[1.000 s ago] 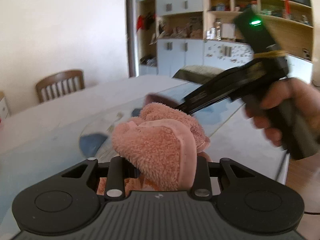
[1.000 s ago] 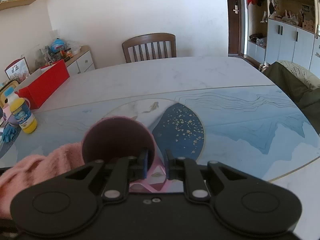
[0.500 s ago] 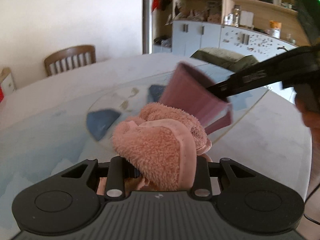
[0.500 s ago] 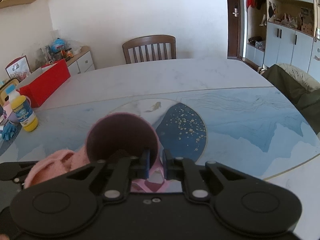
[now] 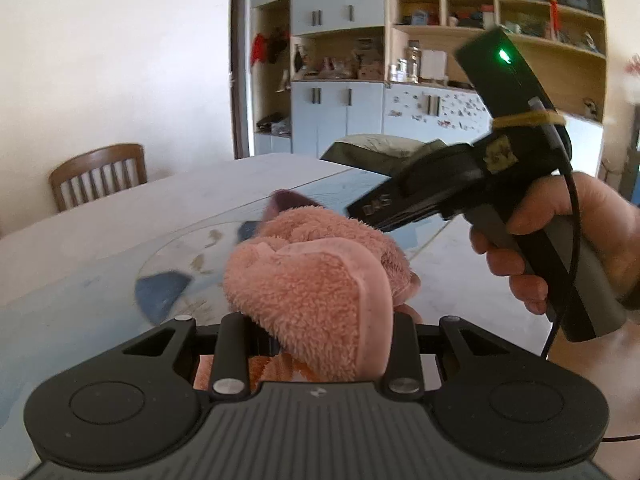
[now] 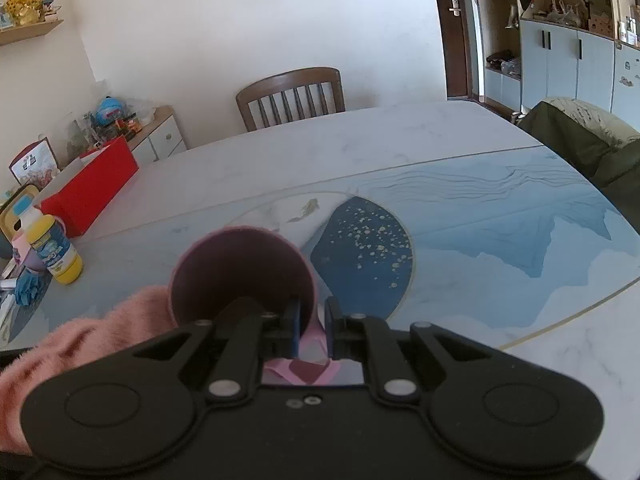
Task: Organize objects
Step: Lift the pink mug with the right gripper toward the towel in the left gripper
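Towel point(image 5: 320, 292), pink and fluffy, was bunched between the fingers of the left tool point(image 5: 316, 344), held clear of the counter point(image 6: 400, 152). Right tool point(image 6: 310, 320) was closed narrow on the handle of a pink cup point(image 6: 240, 272), mouth facing forward, just beside the towel. Neither item set down yet; placing both seemed to remain. Counter marbled white with blue printed scene. Wooden chair point(image 6: 292, 92) behind; red box point(image 6: 88, 188) and yellow bottle point(image 6: 56, 248) at far left; cabinets point(image 5: 340, 120) beyond.

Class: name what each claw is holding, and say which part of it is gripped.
Left claw: bunched pink fluffy towel. Right claw: pink cup, pinched at its handle.
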Action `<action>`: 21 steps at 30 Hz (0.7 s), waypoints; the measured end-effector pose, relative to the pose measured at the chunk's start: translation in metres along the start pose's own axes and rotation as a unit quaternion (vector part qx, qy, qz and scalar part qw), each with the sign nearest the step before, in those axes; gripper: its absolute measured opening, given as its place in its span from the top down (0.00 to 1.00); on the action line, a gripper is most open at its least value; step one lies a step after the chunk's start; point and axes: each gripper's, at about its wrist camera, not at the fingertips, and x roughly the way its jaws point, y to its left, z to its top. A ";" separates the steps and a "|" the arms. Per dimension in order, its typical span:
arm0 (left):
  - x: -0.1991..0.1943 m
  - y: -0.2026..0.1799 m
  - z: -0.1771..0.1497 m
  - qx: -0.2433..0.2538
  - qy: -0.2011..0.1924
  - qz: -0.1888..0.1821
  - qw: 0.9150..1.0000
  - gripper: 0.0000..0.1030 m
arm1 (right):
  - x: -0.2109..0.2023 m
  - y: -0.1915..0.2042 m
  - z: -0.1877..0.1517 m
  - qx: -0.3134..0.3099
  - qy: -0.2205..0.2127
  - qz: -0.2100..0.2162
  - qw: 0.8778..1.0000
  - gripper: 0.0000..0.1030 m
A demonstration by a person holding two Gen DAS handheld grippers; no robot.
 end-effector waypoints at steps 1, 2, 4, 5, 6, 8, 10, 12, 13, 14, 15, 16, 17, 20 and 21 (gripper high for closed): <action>0.008 0.000 0.001 0.001 0.005 0.002 1.000 0.69 | 0.000 0.001 0.000 0.000 0.000 -0.002 1.000 0.89; 0.015 0.000 0.002 -0.002 0.012 0.003 1.000 0.69 | 0.000 0.001 -0.001 -0.001 0.000 -0.005 1.000 0.89; 0.026 0.004 0.003 -0.007 0.024 0.006 1.000 0.69 | 0.001 0.002 -0.002 -0.004 0.002 -0.008 1.000 0.89; 0.031 0.005 0.003 -0.005 0.027 0.010 1.000 0.70 | 0.001 0.003 -0.003 -0.007 0.003 -0.010 1.000 0.89; 0.033 0.007 0.002 -0.005 0.031 0.014 0.999 0.69 | 0.002 0.004 -0.004 -0.008 0.004 -0.008 1.000 0.89; 0.040 0.015 0.000 -0.012 0.041 0.016 0.999 0.69 | 0.003 0.004 -0.005 -0.008 0.003 -0.005 1.000 0.89; 0.045 0.023 -0.005 -0.025 0.056 0.026 0.998 0.69 | 0.003 0.003 -0.005 -0.008 0.000 -0.004 1.000 0.89; 0.049 0.036 -0.011 -0.038 0.071 0.033 0.996 0.69 | 0.003 0.000 -0.006 -0.003 -0.003 -0.001 1.000 0.89; 0.049 0.041 -0.015 -0.046 0.076 0.033 0.995 0.69 | 0.002 -0.002 -0.008 -0.001 -0.004 0.003 1.000 0.89; 0.048 0.047 -0.017 -0.053 0.078 0.031 0.995 0.69 | 0.002 -0.004 -0.010 0.002 -0.007 0.009 1.000 0.89; 0.045 0.051 -0.019 -0.060 0.075 0.028 0.995 0.69 | 0.001 -0.006 -0.012 0.003 -0.009 0.013 1.000 0.89; 0.040 0.054 -0.019 -0.063 0.072 0.027 0.995 0.69 | 0.000 -0.008 -0.014 0.004 -0.012 0.017 1.000 0.89; 0.033 0.055 -0.017 -0.063 0.064 0.024 0.996 0.69 | -0.001 -0.011 -0.017 0.005 -0.016 0.022 1.000 0.89; 0.009 0.055 -0.009 -0.057 0.039 0.006 0.998 0.69 | -0.005 -0.017 -0.023 0.011 -0.025 0.031 0.999 0.89; 0.001 0.053 -0.005 -0.052 0.030 -0.004 0.998 0.69 | -0.006 -0.019 -0.025 0.011 -0.027 0.033 0.999 0.89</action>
